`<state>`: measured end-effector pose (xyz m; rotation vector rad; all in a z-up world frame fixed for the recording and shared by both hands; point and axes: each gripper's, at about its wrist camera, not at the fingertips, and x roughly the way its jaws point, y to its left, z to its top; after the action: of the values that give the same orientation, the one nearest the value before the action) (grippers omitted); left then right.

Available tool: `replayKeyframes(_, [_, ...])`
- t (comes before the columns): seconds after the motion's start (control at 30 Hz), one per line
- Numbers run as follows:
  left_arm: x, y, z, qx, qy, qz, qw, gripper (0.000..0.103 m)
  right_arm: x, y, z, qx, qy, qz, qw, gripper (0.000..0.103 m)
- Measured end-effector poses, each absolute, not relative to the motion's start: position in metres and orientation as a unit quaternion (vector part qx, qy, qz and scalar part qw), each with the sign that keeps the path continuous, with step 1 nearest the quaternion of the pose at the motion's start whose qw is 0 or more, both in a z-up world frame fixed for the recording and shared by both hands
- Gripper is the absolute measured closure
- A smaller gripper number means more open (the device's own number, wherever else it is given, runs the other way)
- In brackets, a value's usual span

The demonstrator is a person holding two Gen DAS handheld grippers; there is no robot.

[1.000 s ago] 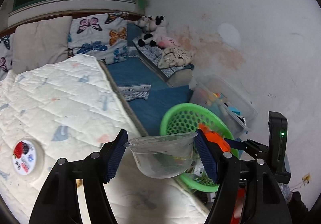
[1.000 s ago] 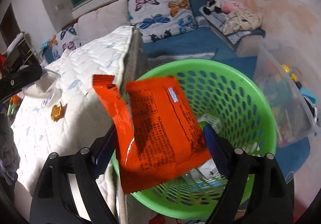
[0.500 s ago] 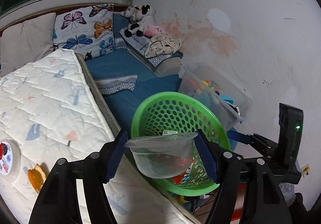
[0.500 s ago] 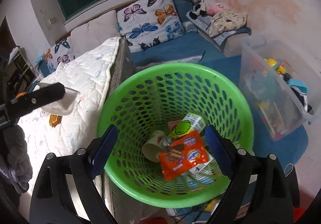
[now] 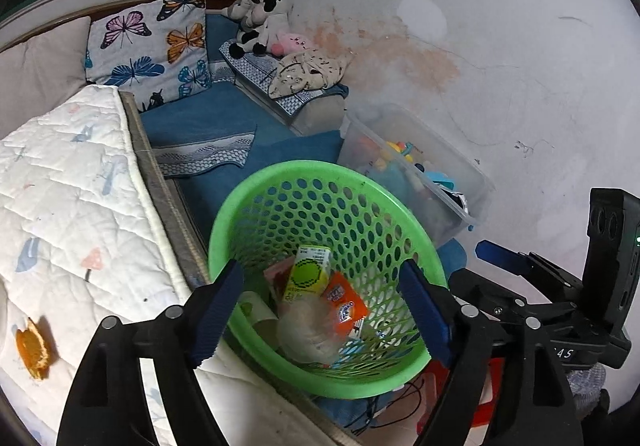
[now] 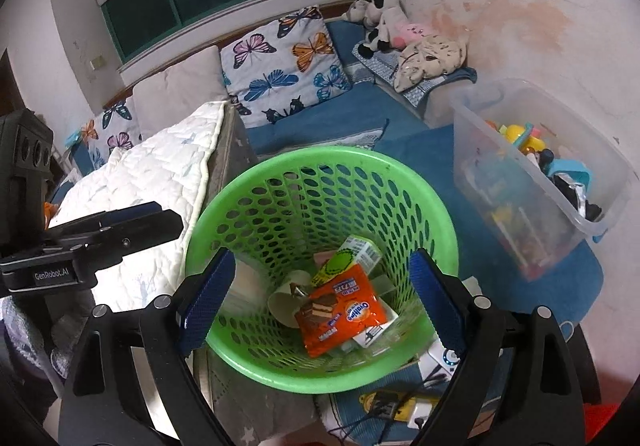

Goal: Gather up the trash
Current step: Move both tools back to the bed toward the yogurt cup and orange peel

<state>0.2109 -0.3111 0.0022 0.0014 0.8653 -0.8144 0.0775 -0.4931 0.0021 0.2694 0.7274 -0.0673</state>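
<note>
A green mesh basket [image 5: 256,214] [image 6: 280,182] stands on the floor beside the bed. In it lie an orange snack wrapper [image 6: 344,310] [image 5: 344,306], a green-and-yellow drink carton [image 6: 348,256] [image 5: 308,274], a paper cup [image 6: 284,300] and a clear plastic cup [image 5: 308,330], blurred. My left gripper [image 5: 320,310] is open and empty above the basket. My right gripper [image 6: 320,302] is open and empty above it too. An orange peel [image 5: 32,346] lies on the white quilt [image 5: 60,206].
A clear bin of toys [image 6: 536,182] [image 5: 416,174] stands right of the basket by the stained wall. Butterfly pillows [image 6: 280,70] and plush toys [image 6: 384,18] lie at the back. Cables and a power strip [image 6: 400,406] lie on the floor by the basket.
The left gripper opened and the clear plastic cup dropped into the basket. The right gripper earlier released the orange wrapper, which now lies in the basket. Both grippers moved over the basket.
</note>
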Motion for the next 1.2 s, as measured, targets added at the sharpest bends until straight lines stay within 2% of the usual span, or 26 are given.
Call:
replayKeyframes(0.4, [0.205, -0.268, 0.009, 0.006, 0.386, -0.348, 0.854, 0.025, 0.078, -0.465, 0.002, 0.124, 0.354, -0.001, 0.927, 0.015])
replayKeyframes(1.0, [0.237, -0.109, -0.006, 0.005, 0.385, -0.179, 0.905, 0.025, 0.118, -0.363, 0.000, 0.081, 0.369, 0.093, 0.921, 0.015])
replayKeyframes(1.2, [0.257, -0.059, -0.022, 0.017, 0.396, -0.120, 0.910, 0.017, 0.134, -0.325, -0.002, 0.065, 0.375, 0.125, 0.916, 0.015])
